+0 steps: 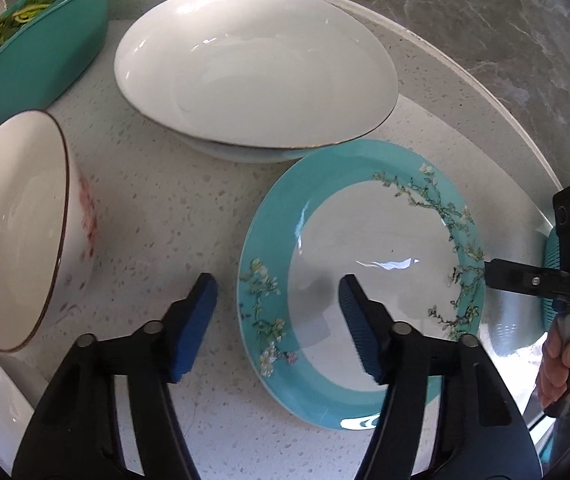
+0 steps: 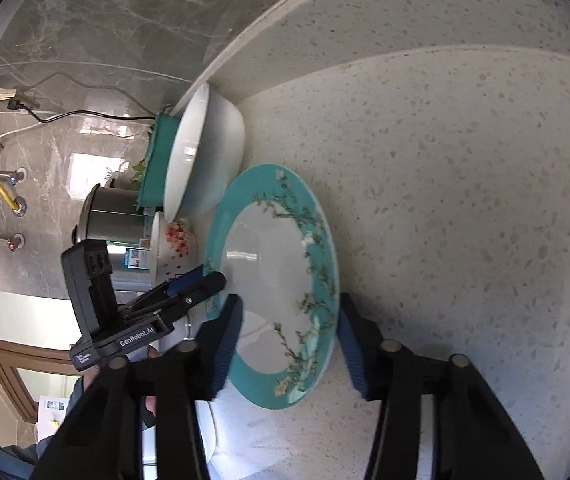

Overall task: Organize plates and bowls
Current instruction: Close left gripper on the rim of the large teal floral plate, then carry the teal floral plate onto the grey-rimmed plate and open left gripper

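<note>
Turquoise-rimmed plate lies mid-frame on the speckled counter, both grippers' fingers apart astride opposite rims; uneven pinches could tip it against the neighbouring white bowl.

My left camera looks steeply down, close over the counter; my right looks lower, from three o'clock. Both share the teal-rimmed plate.

My left gripper points steeply down at the bottom of its frame, blue fingers standing apart. My right gripper tilts down at its frame's bottom, fingers parted too; my right hand grips its handle.
</note>
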`<state>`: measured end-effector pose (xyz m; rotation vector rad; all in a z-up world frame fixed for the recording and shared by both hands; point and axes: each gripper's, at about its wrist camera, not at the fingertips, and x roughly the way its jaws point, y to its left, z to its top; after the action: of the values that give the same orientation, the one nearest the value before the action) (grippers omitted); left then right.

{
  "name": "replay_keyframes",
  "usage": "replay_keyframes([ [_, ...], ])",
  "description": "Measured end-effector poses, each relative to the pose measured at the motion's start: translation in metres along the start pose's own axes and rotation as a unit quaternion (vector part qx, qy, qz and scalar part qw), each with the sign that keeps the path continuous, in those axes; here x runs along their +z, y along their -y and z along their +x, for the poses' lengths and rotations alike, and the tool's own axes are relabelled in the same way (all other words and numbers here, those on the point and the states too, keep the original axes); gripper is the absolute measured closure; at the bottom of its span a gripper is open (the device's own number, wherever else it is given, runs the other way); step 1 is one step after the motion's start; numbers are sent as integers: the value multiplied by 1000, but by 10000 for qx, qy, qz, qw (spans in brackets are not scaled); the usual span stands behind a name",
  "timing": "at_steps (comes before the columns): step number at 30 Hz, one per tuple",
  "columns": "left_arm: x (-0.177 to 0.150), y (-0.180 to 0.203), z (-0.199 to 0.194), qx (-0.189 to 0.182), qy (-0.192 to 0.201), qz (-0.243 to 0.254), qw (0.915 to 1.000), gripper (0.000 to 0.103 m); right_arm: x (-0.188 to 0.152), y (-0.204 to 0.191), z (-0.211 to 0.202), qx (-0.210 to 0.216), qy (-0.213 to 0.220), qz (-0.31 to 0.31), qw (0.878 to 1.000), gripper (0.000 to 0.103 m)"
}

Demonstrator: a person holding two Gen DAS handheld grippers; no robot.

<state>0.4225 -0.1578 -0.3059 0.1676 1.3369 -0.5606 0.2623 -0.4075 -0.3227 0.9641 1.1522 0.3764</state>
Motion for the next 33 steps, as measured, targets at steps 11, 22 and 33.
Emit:
replay_keyframes([
  [11,-6,4,1,-1,-36,231,9997,69,-2,-1,0,-570,-24,12,9984,89],
  [22,-13,19,4,-6,-21,358,9994,78,-4,-4,-3,-885,186,63,9959,89],
  [33,-16,16,-2,-137,66,281,9995,83,-11,-4,-8,-998,287,82,9946,89],
])
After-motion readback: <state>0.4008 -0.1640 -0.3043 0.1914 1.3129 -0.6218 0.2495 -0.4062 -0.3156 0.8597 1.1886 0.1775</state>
